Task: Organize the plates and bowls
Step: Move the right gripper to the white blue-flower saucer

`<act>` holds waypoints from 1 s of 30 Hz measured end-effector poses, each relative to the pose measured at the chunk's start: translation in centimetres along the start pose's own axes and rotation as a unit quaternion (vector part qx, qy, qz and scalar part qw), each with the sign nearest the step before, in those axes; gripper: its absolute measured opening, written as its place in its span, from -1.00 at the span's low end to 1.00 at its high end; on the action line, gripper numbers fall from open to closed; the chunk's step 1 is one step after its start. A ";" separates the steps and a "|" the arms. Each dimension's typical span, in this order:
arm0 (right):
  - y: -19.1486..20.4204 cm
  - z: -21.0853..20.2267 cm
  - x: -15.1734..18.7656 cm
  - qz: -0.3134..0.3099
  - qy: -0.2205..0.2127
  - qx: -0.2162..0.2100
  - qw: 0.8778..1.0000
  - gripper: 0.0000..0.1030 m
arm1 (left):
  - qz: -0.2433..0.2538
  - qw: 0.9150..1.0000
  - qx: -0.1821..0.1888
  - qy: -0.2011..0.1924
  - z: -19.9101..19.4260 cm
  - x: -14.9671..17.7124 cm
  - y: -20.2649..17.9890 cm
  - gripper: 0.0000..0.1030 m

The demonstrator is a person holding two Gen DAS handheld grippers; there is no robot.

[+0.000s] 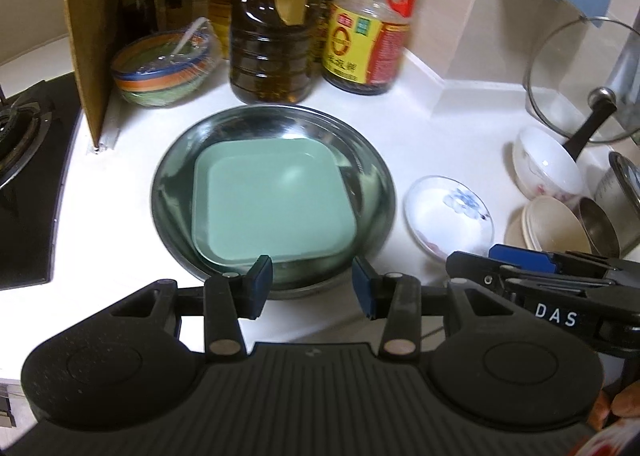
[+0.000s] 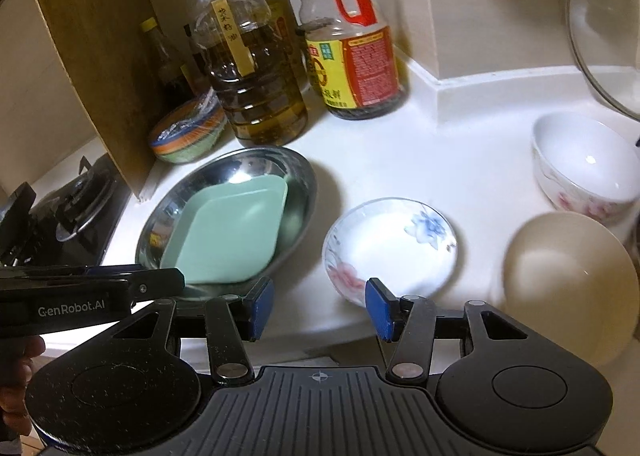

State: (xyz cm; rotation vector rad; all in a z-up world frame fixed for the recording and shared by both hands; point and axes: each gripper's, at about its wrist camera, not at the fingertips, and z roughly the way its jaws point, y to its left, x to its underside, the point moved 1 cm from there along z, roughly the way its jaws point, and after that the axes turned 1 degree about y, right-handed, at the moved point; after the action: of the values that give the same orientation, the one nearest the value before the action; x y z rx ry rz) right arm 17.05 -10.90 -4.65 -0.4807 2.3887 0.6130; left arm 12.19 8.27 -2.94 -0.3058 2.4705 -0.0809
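A green square plate (image 1: 272,203) lies inside a round steel plate (image 1: 176,179) on the white counter; both also show in the right wrist view, the green plate (image 2: 228,236) in the steel plate (image 2: 256,163). My left gripper (image 1: 312,284) is open and empty at the steel plate's near rim. A small white saucer with a blue flower (image 2: 390,246) sits right of it, also seen in the left wrist view (image 1: 448,213). My right gripper (image 2: 320,308) is open and empty just before the saucer. A white floral bowl (image 2: 584,163) and a beige bowl (image 2: 568,276) stand at the right.
Oil bottle (image 2: 248,79), soy sauce bottle (image 2: 352,55) and a wrapped stack of coloured bowls (image 2: 188,135) stand at the back. A cardboard panel (image 1: 92,35) screens the gas stove (image 1: 24,159) at left. A glass pot lid (image 1: 580,79) leans at right.
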 end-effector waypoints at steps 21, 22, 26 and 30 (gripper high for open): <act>-3.4 -2.5 2.0 0.042 -0.004 0.038 0.998 0.00 | 0.037 0.999 0.031 0.017 0.8 1.0 -4.3 -0.21; -3.5 -2.6 2.0 0.044 -0.005 0.039 0.998 0.00 | 0.037 0.999 0.032 0.018 0.9 0.9 -4.5 -0.21; -3.7 -2.8 2.0 0.046 -0.010 0.044 0.998 -0.01 | 0.041 0.998 0.037 0.017 1.2 0.7 -4.8 -0.21; -3.9 -2.7 1.9 0.047 -0.016 0.050 0.998 -0.01 | 0.049 0.998 0.044 0.017 1.6 0.3 -5.1 -0.23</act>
State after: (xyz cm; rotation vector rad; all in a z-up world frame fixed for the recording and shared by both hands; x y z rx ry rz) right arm 16.18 -15.89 -5.21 -0.3145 2.4095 0.5355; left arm 13.90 3.31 -3.72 -0.1462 2.5024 -0.1553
